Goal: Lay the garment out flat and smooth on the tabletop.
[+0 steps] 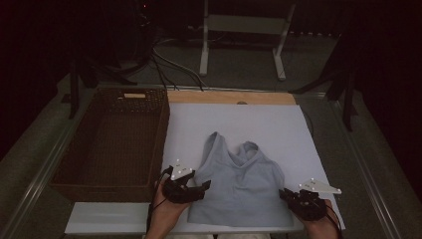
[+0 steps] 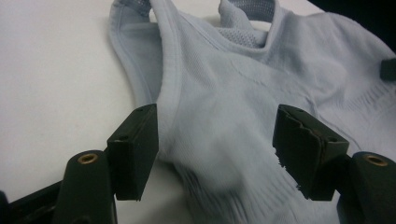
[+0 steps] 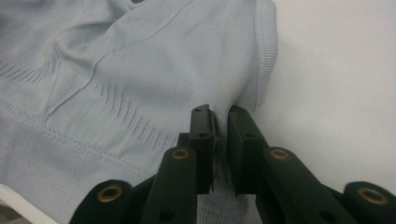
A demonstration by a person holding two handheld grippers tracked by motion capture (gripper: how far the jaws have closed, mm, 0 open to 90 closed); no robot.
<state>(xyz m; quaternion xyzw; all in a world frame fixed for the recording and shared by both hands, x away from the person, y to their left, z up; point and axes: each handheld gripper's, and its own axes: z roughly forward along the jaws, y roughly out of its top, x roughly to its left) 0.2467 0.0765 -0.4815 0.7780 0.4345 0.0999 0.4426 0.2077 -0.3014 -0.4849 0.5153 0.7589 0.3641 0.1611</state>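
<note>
A pale blue knit vest (image 1: 239, 184) lies flat on the white sheet (image 1: 278, 124), neck away from me. My left gripper (image 1: 199, 190) is at the vest's left side near the hem, open, with the fabric's edge (image 2: 210, 154) bulging between its wide-apart jaws. At the vest's right side, my right gripper (image 1: 287, 195) is shut on a pinch of the cloth's ribbed edge (image 3: 252, 88); the fabric rises in a small fold between the jaws (image 3: 222, 135).
A dark wicker basket (image 1: 112, 144) stands left of the sheet, touching its edge. A wooden strip (image 1: 229, 97) runs along the far edge of the table. A white stand's legs (image 1: 244, 40) and cables lie on the floor beyond.
</note>
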